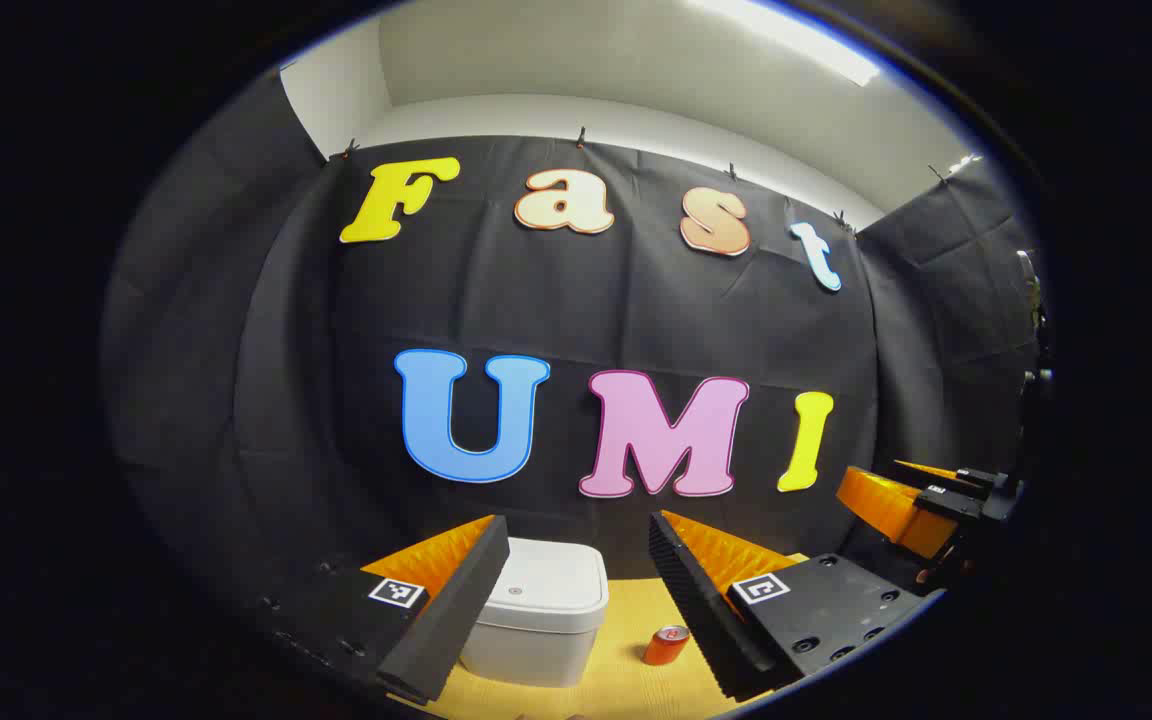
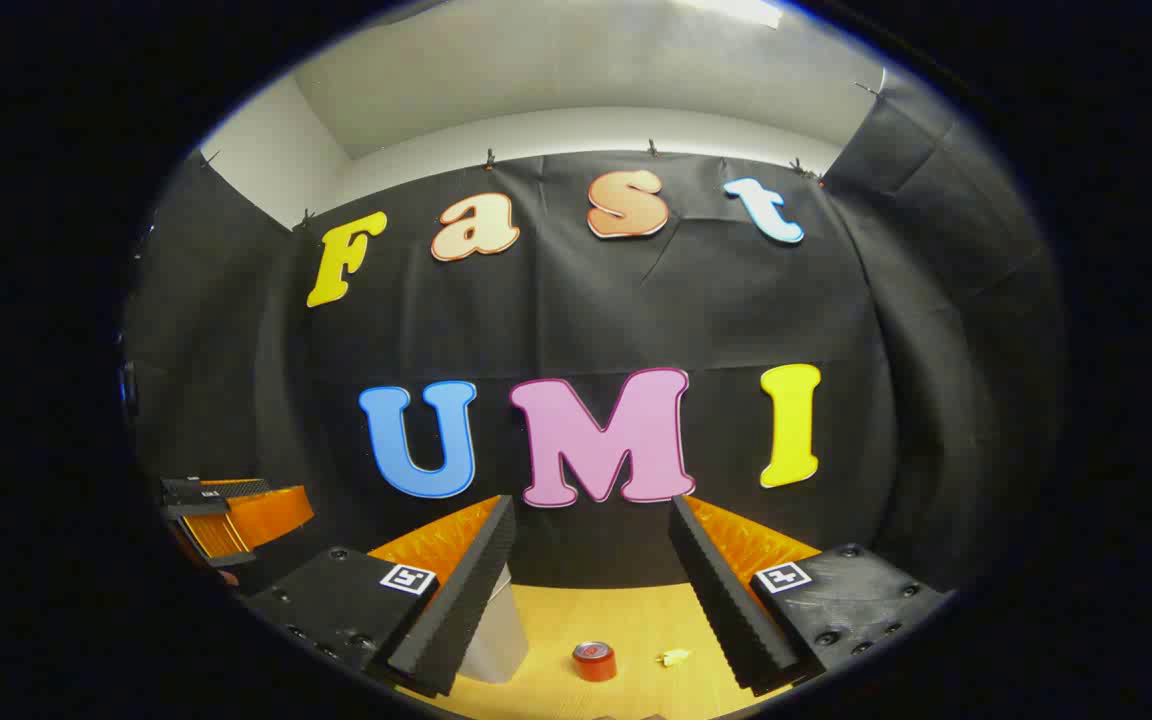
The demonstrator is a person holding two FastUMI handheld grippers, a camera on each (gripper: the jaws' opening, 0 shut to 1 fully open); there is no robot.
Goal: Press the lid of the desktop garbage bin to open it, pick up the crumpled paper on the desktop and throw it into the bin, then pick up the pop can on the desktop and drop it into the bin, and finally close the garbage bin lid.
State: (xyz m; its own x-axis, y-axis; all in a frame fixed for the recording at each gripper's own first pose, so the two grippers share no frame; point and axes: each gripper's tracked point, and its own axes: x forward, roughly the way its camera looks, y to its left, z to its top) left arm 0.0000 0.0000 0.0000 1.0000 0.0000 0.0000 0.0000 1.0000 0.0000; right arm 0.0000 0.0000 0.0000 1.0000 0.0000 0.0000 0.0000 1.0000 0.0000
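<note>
The garbage bin [image 1: 541, 610] stands on the table [image 1: 626, 620] with its lid [image 1: 551, 580] down, so the first step, pressing the lid, is in my judgement not yet done. It lies straight ahead of your left hand-held gripper [image 1: 576, 580] and lower, just beyond the left finger, while from your right hand-held gripper [image 2: 591, 580] it sits to the left, half hidden behind that finger. So your left hand is the nearer one for the press. The pop can [image 1: 667, 645] stands upright just right of the bin, and the crumpled paper [image 2: 674, 657] lies a little further right of the can. Both hand-held grippers have their fingers spread wide and they hold and touch nothing.
</note>
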